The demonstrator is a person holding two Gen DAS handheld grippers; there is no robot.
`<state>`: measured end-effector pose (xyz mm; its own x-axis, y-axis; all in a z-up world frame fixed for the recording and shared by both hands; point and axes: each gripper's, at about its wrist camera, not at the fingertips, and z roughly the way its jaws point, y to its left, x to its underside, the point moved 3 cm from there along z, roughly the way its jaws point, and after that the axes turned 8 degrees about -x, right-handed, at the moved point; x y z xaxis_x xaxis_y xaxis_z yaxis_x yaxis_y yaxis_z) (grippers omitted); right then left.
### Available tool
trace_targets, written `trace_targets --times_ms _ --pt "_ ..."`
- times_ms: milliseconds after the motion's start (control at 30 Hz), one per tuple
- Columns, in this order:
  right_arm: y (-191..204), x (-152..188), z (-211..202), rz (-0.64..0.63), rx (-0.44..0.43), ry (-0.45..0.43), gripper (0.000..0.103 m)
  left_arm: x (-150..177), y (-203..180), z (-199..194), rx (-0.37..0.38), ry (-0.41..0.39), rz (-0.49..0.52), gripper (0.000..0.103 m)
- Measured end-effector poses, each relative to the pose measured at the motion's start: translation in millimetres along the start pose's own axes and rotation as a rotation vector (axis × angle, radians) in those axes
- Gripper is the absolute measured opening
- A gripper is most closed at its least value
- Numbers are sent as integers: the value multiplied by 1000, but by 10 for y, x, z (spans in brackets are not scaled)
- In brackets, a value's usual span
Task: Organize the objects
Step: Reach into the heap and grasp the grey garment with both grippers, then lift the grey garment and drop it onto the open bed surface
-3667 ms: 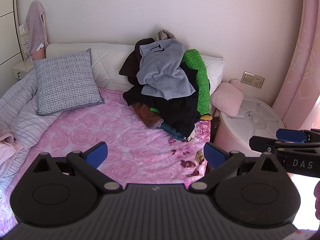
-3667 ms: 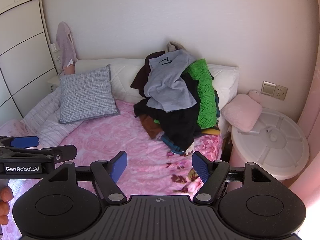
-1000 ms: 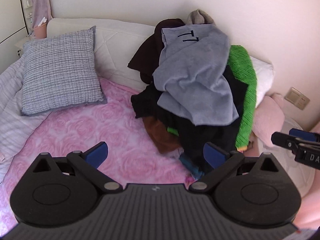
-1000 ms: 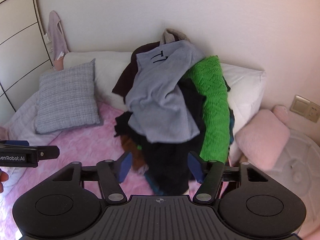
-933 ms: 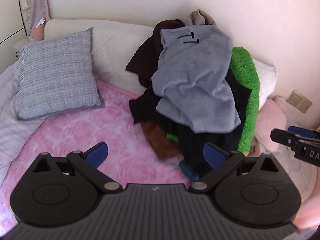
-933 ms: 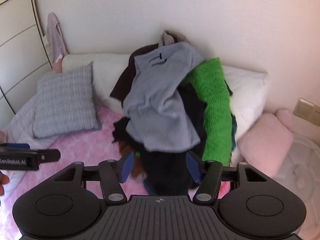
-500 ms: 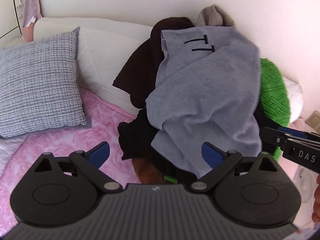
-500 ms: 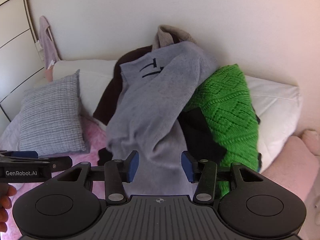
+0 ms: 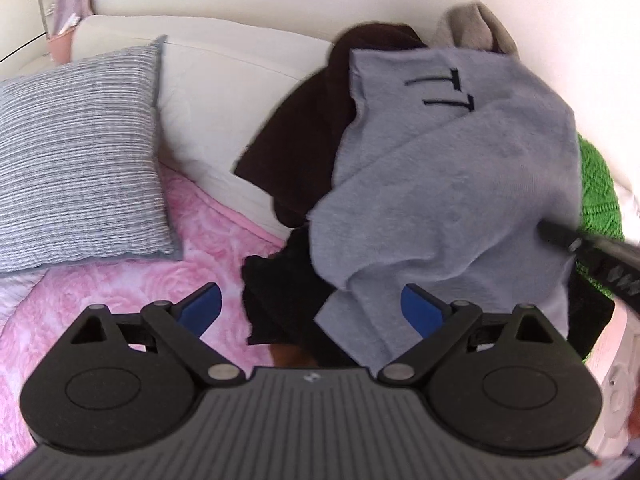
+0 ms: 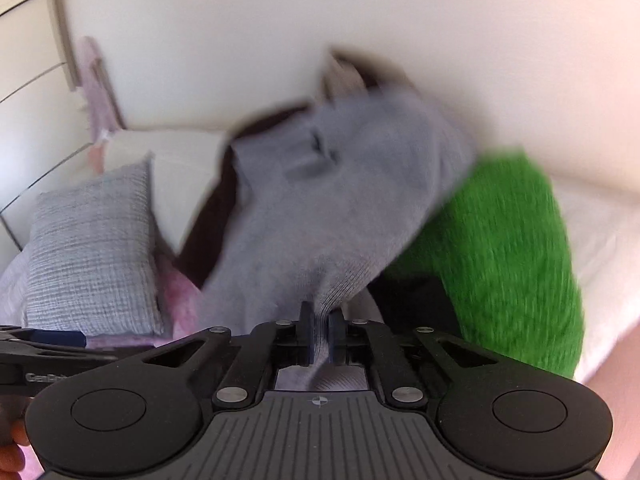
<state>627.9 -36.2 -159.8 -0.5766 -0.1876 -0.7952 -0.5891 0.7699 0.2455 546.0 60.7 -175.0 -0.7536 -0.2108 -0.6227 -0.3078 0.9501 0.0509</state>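
A pile of clothes lies against the white headboard (image 9: 224,80) on the bed. On top is a grey sweater (image 9: 452,184) marked with black lines; it also shows in the right wrist view (image 10: 320,216). My right gripper (image 10: 319,340) is shut on a fold of the grey sweater's lower edge. My left gripper (image 9: 310,306) is open and empty, just in front of the sweater's hanging hem. Under the sweater lie a dark brown garment (image 9: 312,128), black clothes (image 9: 280,288) and a green knit (image 10: 492,248). The right wrist view is blurred.
A grey striped pillow (image 9: 76,160) leans at the left on the pink floral bedspread (image 9: 120,288). The right gripper's body (image 9: 592,256) enters the left wrist view from the right. A white pillow (image 10: 600,240) lies behind the green knit. Wardrobe doors (image 10: 24,80) stand at far left.
Both grippers moved in close to the pile. My right gripper went from open to shut on the grey sweater's edge. The left gripper stayed open.
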Motion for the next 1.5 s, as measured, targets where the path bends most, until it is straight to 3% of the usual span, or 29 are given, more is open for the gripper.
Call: trace_targets --times_ms 100,300,533,667,800,867,900,933,1000,1067,1167,1300,1500 --pt "330 -130 -295 -84 -41 -80 2 119 215 -225 -20 -23 -51 94" --pt "1083 -270 -834 -144 -227 -170 1 439 981 -991 -95 -107 -188 94" --pt "2360 -133 -1350 -210 -492 -181 1 1284 2082 -2165 -263 -178 -379 94" --pt "3055 51 -1446 -86 -622 -105 1 1909 2682 -2894 -390 -188 -470 94" --pt "3723 267 -1951 57 -787 -160 1 2515 3211 -3645 -513 -211 -544 94" --pt "3897 475 -2144 165 -827 -134 2 2842 3419 -3987 -569 -215 -568 94" --pt "3936 634 -2216 190 -820 -97 10 3010 3498 -4120 -593 -206 -577 94" --pt "4001 858 -2254 171 -790 -24 31 3200 3562 -4252 -611 -193 -584 94" --pt "4140 1433 -2259 26 -730 200 50 3537 3639 -4373 -626 -147 -600 94" --pt "4196 2047 -2304 -109 -708 383 50 3885 3643 -4419 -629 -70 -614 94" --pt "4203 2729 -2409 -307 -644 587 50 4349 3547 -4445 -595 42 -631 94" --pt "4166 3097 -2760 -494 -609 613 50 4741 3368 -4408 -525 129 -636 94" --pt "4058 3412 -3117 -518 -543 646 50 4930 2973 -4313 -437 177 -628 94"
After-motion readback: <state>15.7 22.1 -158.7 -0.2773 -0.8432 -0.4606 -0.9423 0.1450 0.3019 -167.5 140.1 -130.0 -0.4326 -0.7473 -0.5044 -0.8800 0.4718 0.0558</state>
